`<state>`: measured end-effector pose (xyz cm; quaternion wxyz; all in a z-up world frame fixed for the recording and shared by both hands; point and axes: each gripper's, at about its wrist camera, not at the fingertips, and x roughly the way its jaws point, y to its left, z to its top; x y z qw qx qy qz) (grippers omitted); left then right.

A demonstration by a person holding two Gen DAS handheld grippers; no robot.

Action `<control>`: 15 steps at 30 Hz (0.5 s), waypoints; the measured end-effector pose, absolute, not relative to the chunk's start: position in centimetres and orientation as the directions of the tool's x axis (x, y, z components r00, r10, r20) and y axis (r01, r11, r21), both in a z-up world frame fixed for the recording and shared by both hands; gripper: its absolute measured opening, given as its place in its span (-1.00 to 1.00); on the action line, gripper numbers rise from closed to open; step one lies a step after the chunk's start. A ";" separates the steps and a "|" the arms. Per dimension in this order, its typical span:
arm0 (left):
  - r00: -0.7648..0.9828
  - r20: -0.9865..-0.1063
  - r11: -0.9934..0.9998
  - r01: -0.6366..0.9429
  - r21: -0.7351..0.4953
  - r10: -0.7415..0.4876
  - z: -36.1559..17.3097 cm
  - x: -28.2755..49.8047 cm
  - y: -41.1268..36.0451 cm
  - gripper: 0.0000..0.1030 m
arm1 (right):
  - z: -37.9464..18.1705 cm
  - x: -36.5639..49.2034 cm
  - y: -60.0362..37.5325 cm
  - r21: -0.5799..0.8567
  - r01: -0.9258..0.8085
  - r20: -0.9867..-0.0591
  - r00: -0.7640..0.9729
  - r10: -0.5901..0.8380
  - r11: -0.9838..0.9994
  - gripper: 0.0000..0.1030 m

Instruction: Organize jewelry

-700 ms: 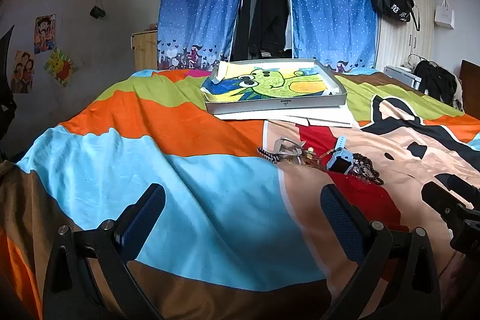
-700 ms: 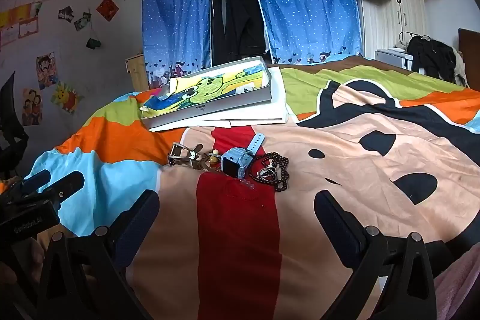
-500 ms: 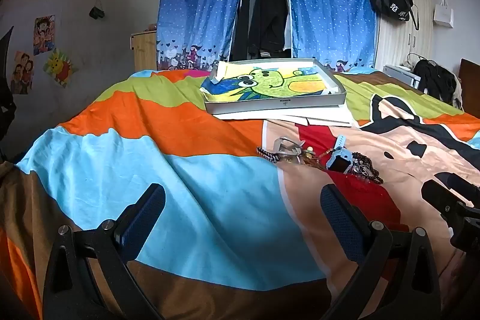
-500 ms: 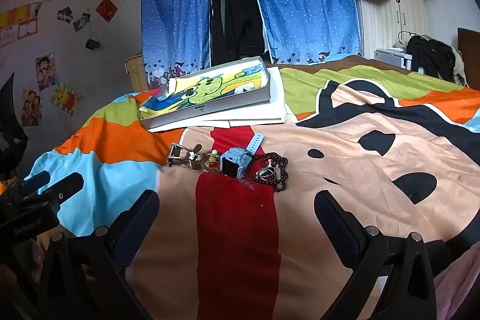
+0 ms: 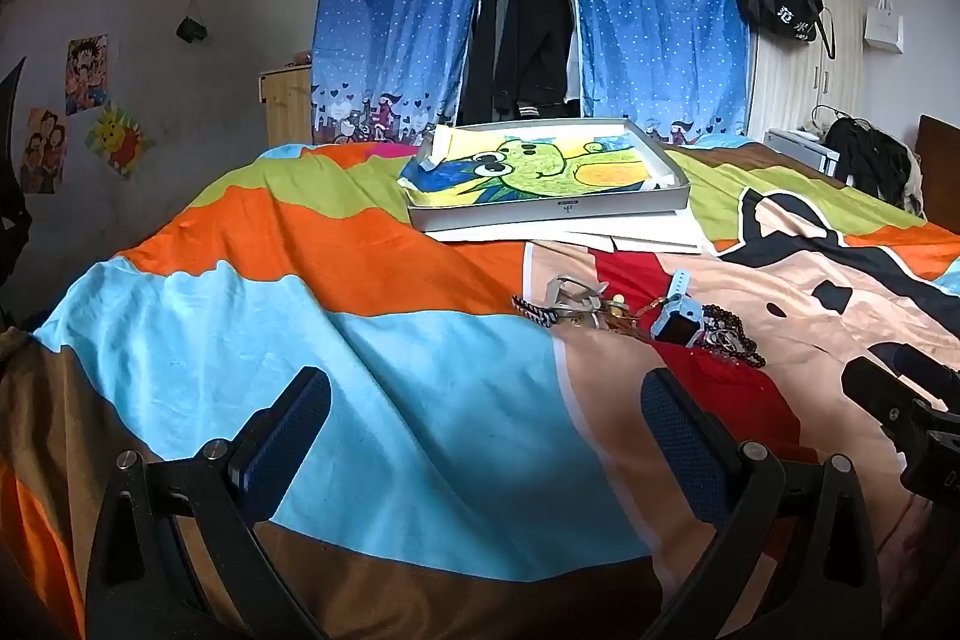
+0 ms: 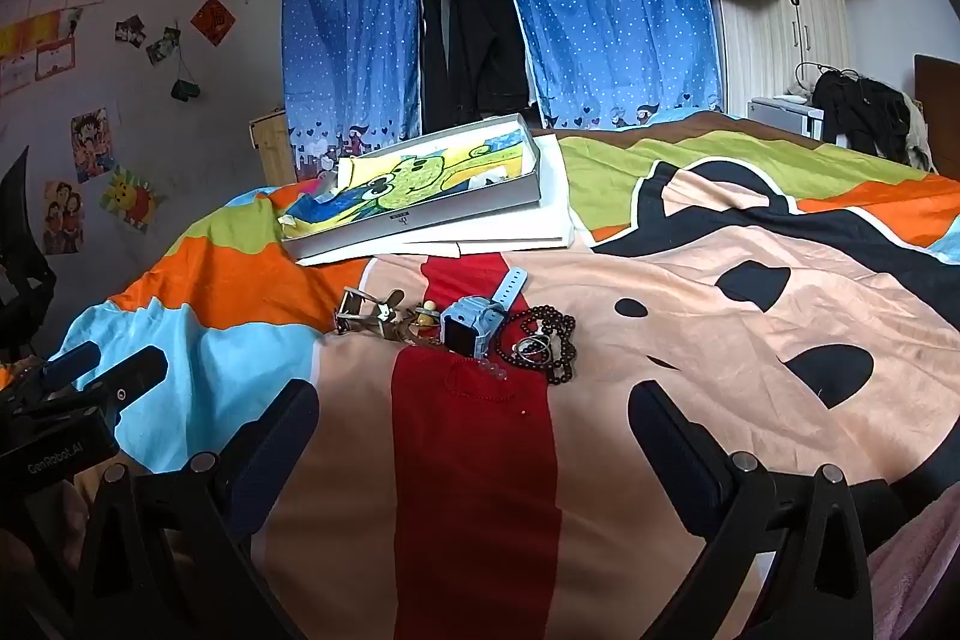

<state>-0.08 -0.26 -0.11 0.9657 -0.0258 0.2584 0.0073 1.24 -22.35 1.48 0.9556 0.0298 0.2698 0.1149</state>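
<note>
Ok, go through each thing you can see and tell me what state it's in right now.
Left gripper: open, holding nothing.
Right gripper: open, holding nothing.
Box: lidless, drawing inside, on white sheets.
Blue watch: lying on the blanket, unstrapped.
Bead necklace: heaped beside the watch.
Curtains: parted.
</note>
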 end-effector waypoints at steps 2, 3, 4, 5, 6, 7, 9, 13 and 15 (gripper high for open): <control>0.866 -0.500 0.999 -0.026 -0.045 0.000 -0.2 0.0 -0.4 0.97 | 1.5 1.2 -22.3 0.118 -0.204 -0.509 0.828 0.235 0.972 1.00; 0.865 -0.501 0.999 -0.025 -0.044 0.000 -0.3 0.0 -0.3 0.97 | 1.5 1.2 -22.3 0.118 -0.204 -0.509 0.828 0.235 0.972 1.00; 0.866 -0.501 0.999 -0.025 -0.045 0.000 -0.2 -0.1 -0.3 0.97 | 1.5 1.2 -22.3 0.118 -0.204 -0.508 0.828 0.235 0.972 1.00; 0.865 -0.501 0.999 -0.024 -0.045 -0.002 -0.1 -0.1 -0.3 0.97 | 1.5 1.2 -22.3 0.118 -0.204 -0.508 0.829 0.236 0.972 1.00; 0.865 -0.501 0.999 -0.023 -0.045 -0.002 0.1 -0.2 -0.4 0.97 | 1.5 1.2 -22.3 0.119 -0.204 -0.508 0.829 0.236 0.972 1.00; 0.866 -0.501 0.999 -0.024 -0.045 -0.001 0.0 -0.2 -0.4 0.97 | 1.5 1.2 -22.3 0.118 -0.203 -0.508 0.829 0.235 0.972 1.00; 0.865 -0.501 0.999 -0.024 -0.045 -0.002 0.0 -0.2 -0.4 0.97 | 1.5 1.2 -22.3 0.119 -0.203 -0.508 0.828 0.235 0.972 1.00; 0.865 -0.502 0.999 -0.024 -0.045 -0.002 0.1 -0.3 -0.4 0.97 | 1.5 1.2 -22.3 0.118 -0.204 -0.508 0.828 0.235 0.972 1.00; 0.865 -0.502 0.999 -0.024 -0.044 -0.001 0.0 -0.3 -0.4 0.97 | 1.5 1.2 -22.3 0.119 -0.204 -0.508 0.828 0.236 0.972 1.00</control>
